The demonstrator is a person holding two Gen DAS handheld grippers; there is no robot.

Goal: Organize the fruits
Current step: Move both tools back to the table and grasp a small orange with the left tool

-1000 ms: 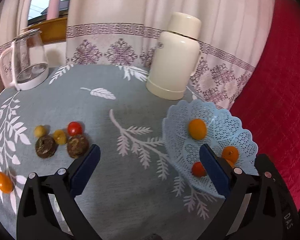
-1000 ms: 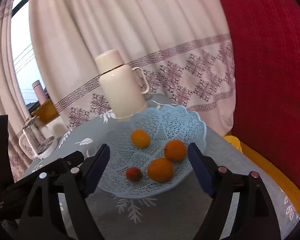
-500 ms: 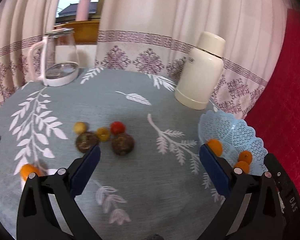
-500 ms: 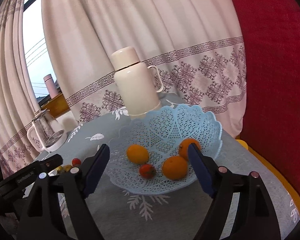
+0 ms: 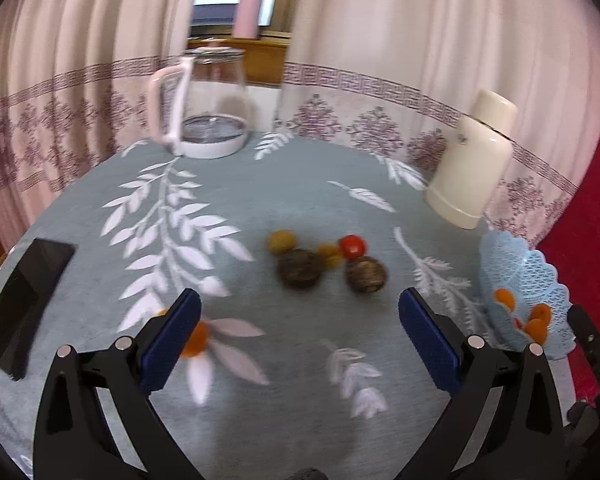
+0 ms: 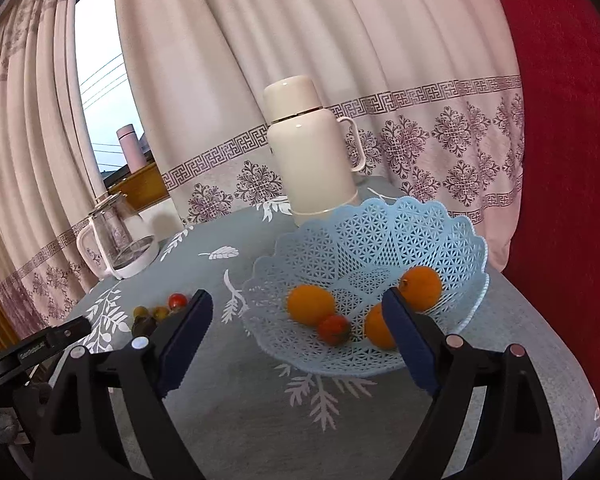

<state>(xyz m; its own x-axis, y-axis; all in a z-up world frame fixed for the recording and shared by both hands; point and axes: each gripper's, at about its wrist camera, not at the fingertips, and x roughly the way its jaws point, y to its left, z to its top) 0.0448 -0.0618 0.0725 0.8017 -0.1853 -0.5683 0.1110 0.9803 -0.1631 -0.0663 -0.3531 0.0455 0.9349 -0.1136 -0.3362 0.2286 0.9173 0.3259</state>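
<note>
Right gripper (image 6: 296,336): blue-padded jaws opening, nothing pinched; it is angled slightly down at the pale blue lattice plastic basket (image 6: 440,224), which holds three oranges (image 6: 311,304) and a red tomato (image 6: 334,329). Left gripper (image 5: 300,336): jaws wide, empty, tilted down toward loose fruit left of the basket: red cherry tomato (image 5: 353,246), two brown round fruits (image 5: 300,268), small yellow ones. A stray orange fruit (image 5: 198,340) sits just behind its left pad.

Risks judged: round fruit nudged away by a pad; the light basket pushed.
</note>
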